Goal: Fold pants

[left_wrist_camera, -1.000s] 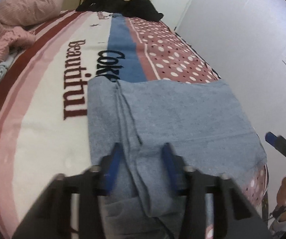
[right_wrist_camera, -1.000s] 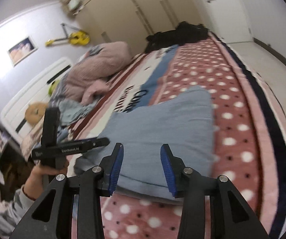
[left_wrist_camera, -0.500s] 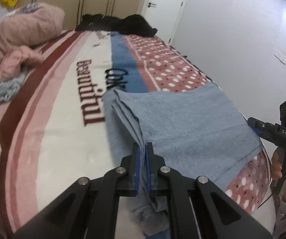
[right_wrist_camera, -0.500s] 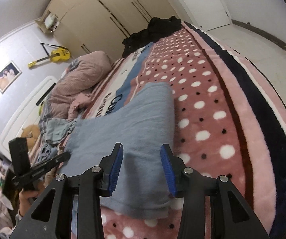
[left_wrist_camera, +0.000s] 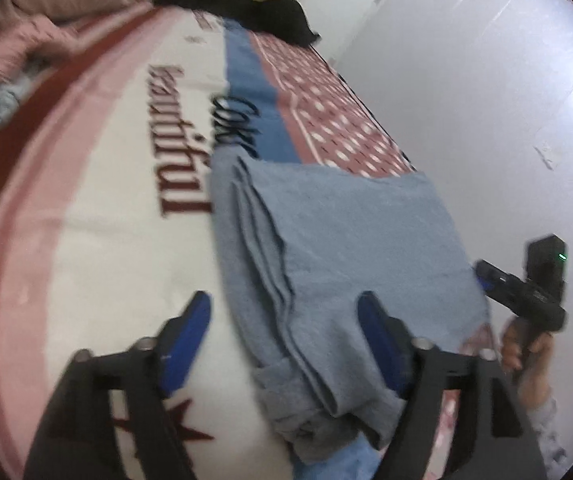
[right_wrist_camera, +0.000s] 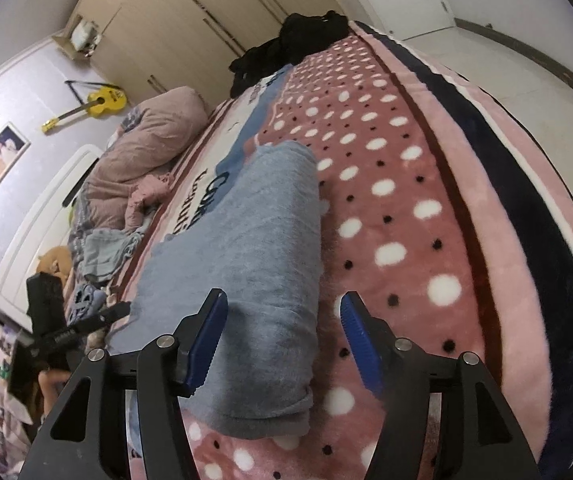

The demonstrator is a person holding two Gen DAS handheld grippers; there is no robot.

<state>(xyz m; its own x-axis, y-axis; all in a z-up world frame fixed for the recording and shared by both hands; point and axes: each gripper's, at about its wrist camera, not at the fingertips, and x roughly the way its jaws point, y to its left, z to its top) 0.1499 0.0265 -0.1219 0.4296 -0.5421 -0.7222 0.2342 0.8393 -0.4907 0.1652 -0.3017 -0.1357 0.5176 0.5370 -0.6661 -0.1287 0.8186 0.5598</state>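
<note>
We see the grey-blue pants lying folded on the bed's patterned blanket, a long flat stack whose long axis runs away from both cameras, toward the black clothes heaped at the bed's far end. In the left wrist view the layered fold edges run along the stack's left side, and its near end bunches up, probably the waistband, though the blur makes this unsure. Our left tongs are released, jaws spread wide on either side of that near end, gripping nothing. Our right tongs are likewise released above the stack's near right corner, over the polka-dot part of the blanket. A pink quilt lies bundled near the headboard, and a yellow guitar hangs on the wall.
</note>
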